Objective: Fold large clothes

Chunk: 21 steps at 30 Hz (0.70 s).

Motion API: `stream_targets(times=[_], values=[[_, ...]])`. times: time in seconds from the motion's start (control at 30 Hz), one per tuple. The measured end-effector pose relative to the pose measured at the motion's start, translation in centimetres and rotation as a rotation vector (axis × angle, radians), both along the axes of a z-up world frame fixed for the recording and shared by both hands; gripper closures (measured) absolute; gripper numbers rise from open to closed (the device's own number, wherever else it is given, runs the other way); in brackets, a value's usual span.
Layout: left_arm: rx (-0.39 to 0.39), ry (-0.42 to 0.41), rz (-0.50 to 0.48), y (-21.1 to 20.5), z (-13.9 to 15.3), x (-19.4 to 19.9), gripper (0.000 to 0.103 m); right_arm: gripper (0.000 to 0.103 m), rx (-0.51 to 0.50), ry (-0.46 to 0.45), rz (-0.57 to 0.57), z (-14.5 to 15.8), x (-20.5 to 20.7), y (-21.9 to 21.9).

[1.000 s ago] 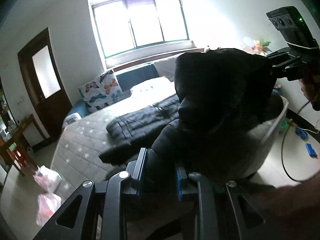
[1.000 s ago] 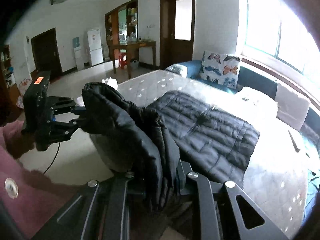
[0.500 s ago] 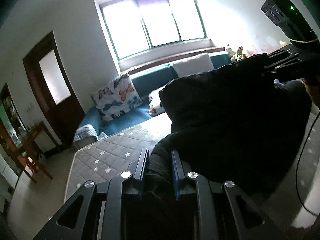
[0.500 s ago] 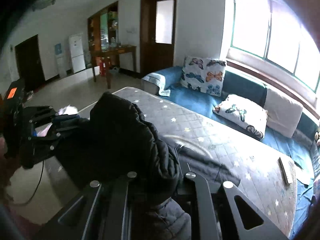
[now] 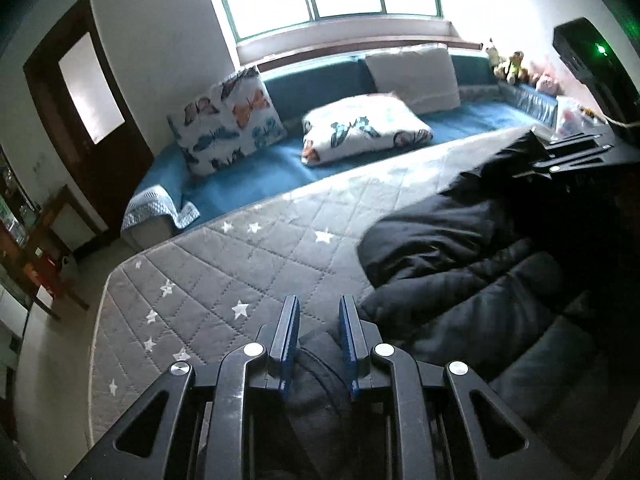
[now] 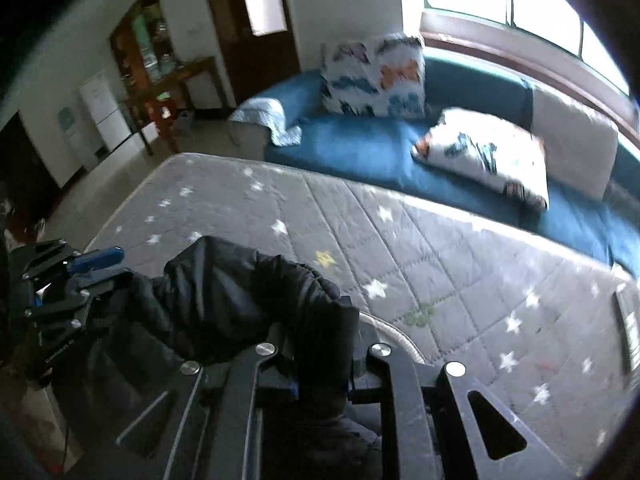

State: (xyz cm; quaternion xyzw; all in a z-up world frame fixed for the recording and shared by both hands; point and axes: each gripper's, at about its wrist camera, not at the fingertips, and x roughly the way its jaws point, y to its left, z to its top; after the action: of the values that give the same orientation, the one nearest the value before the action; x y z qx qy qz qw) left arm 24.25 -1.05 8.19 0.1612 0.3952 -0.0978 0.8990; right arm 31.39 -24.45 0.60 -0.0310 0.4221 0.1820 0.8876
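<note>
Between L jaws, L wrist view: left gripper [image 5: 319, 322] has blue pads apart w/ a gap; dark fabric sits low betw. them near the base, so can't tell if it's pinched or just lying there.
Jacket pos: black puffer jacket [image 5: 472, 280] bunched on the grey star mattress [image 5: 224, 264], from 5 to 2 o'clock of L jaws.
Other arm: right gripper [image 5: 568, 156] at 2 o'clock, on the jacket's far end.
R wrist view: right gripper [image 6: 320, 364] jaws clamped on a thick fold of jacket [image 6: 240, 304], fabric fills the gap.
L arm seen from R: left gripper [image 6: 86, 270] at 9 o'clock, touching the jacket's other end.
Axis: jacket's long axis runs gripper to gripper, approx. along the mattress [image 6: 460, 272] near edge.
Judgement: R has the firmer hold; next fold prob. carries fabric toward 12 o'clock.
</note>
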Motion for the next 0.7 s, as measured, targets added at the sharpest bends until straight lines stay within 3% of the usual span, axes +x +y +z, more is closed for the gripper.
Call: stream_targets(times=[0.2,0.4,0.57,0.7], values=[[0.06,0.054,0.022,0.6,-4.9,4.7,0.082,0.085,0.04,0.102,-0.066,-3.4,2.4,-2.4],[0.115,0.096,0.031,0.2,-10.5,9.1,0.082,0.076,0.129,0.212,-0.137,-6.8,4.2,-4.3],[0.086,0.125,0.046,1.6,-13.2,11.4,0.081,0.076,0.138,0.169,-0.137,-6.6,4.4,-4.2],[0.048,0.144,0.048,2.4,-13.3,11.8,0.08,0.075,0.123,0.159,-0.143,-5.1,4.2,-4.3]])
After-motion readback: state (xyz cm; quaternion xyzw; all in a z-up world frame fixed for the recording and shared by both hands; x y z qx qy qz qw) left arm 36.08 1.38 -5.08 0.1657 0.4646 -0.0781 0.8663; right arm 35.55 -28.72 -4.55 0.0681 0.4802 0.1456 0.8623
